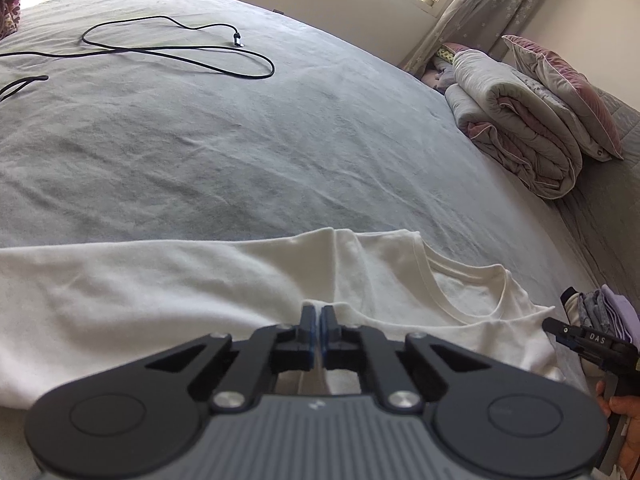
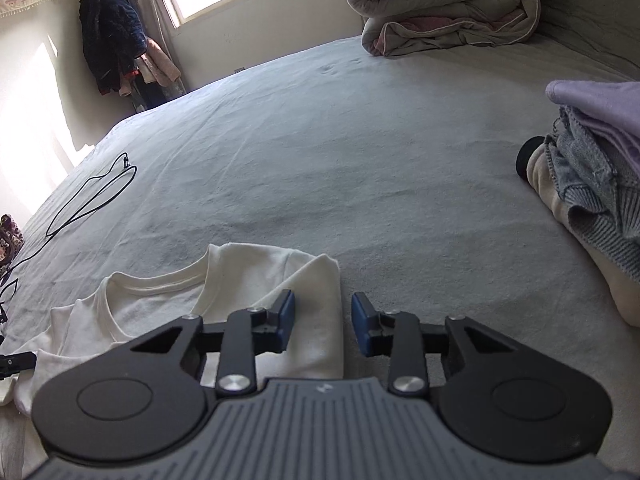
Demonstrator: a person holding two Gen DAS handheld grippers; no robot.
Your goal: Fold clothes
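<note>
The only writing that reads clearly is "DAS" in white on the black body of the right gripper (image 1: 560,326), seen at the right edge of the left wrist view; a pale banner high on the wall in the right wrist view carries red characters too small to make out.

The left gripper (image 1: 320,312) points down at a slant over the white T-shirt (image 1: 160,300), its 2 blue pads pressed together on a small raised pinch of the fabric. Further right, the right gripper sits low over the shirt's edge, and a bit of the person's hand (image 1: 624,420) shows behind it. In its own view its blue pads stand apart, one over the shirt, one over the grey bedsheet (image 2: 360,160), gripping nothing.

The T-shirt lies flat on the near part of the bed, collar toward the right, with 1 side folded inward. A black cable (image 1: 180,48) loops far left; a rolled quilt (image 1: 516,128) and a stack of folded clothes (image 2: 592,168) lie right.
</note>
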